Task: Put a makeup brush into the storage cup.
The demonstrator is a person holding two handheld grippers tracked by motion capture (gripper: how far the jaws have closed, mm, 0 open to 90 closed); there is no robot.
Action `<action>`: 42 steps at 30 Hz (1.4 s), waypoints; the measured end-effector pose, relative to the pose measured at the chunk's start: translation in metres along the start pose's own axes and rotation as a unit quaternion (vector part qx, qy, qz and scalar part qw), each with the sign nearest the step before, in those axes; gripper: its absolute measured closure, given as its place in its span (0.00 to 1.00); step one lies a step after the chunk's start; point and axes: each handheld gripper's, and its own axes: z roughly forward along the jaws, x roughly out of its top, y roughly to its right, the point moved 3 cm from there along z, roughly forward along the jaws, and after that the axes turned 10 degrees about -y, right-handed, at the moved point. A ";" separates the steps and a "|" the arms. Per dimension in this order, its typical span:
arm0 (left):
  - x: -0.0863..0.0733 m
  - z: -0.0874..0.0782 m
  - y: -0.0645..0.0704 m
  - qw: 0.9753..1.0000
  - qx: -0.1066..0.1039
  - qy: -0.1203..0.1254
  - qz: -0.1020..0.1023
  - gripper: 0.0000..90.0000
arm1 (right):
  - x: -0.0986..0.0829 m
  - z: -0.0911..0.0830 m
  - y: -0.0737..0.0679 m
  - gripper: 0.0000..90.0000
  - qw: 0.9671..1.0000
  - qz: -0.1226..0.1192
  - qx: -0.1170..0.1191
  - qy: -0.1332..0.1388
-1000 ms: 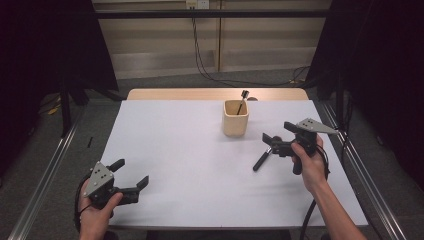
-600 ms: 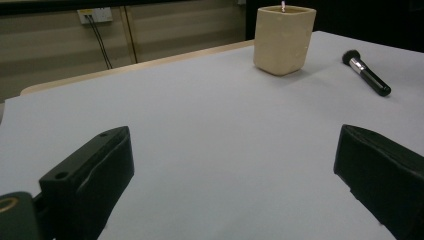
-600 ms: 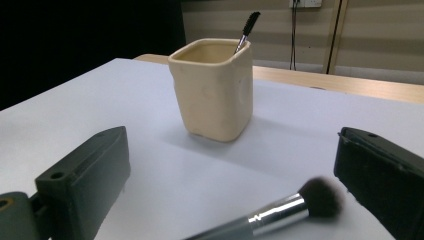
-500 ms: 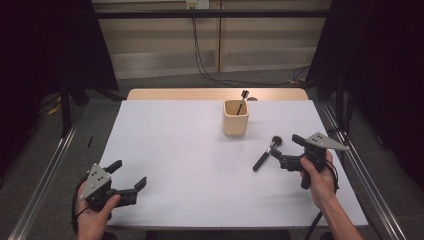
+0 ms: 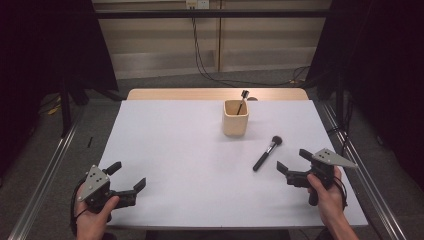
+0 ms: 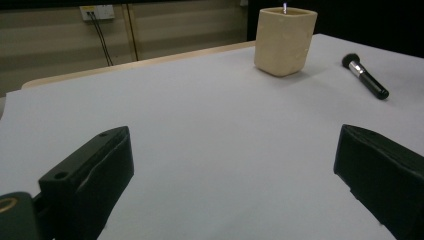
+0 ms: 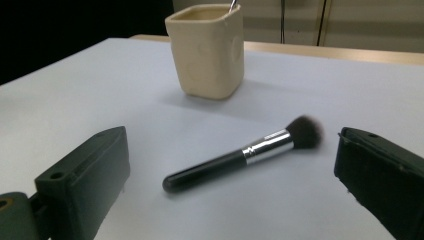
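A black-handled makeup brush (image 5: 267,153) with a silver ferrule lies flat on the white table (image 5: 180,150), its bristles pointing away toward the cup. A beige square cup (image 5: 235,118) stands behind it with another brush (image 5: 243,100) upright inside. My right gripper (image 5: 293,161) is open just right of the lying brush, apart from it. In the right gripper view the brush (image 7: 245,152) lies between the spread jaws of my right gripper (image 7: 232,145), with the cup (image 7: 207,50) beyond. My left gripper (image 5: 128,175) is open and empty at the near left corner. In the left gripper view my left gripper (image 6: 232,165) faces the distant cup (image 6: 285,41) and brush (image 6: 365,76).
A wooden strip (image 5: 215,94) runs along the table's far edge. Metal rails (image 5: 45,185) flank the table on both sides. Cables (image 5: 205,60) hang on the back wall.
My right gripper let go of the brush, which now lies on the table, and has drawn back toward the near right edge. The left gripper has barely moved.
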 end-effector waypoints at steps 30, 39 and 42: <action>-0.002 0.000 -0.003 1.000 0.009 -0.002 -0.013 0.03 | -0.015 -0.010 -0.003 0.01 1.000 -0.001 0.010 0.004; -0.002 0.000 -0.003 1.000 0.013 -0.006 0.000 0.03 | -0.003 0.005 -0.002 0.01 1.000 -0.007 0.016 0.006; -0.001 0.001 -0.002 1.000 0.011 -0.008 0.004 0.03 | 0.002 0.011 -0.002 0.01 1.000 -0.013 0.016 0.004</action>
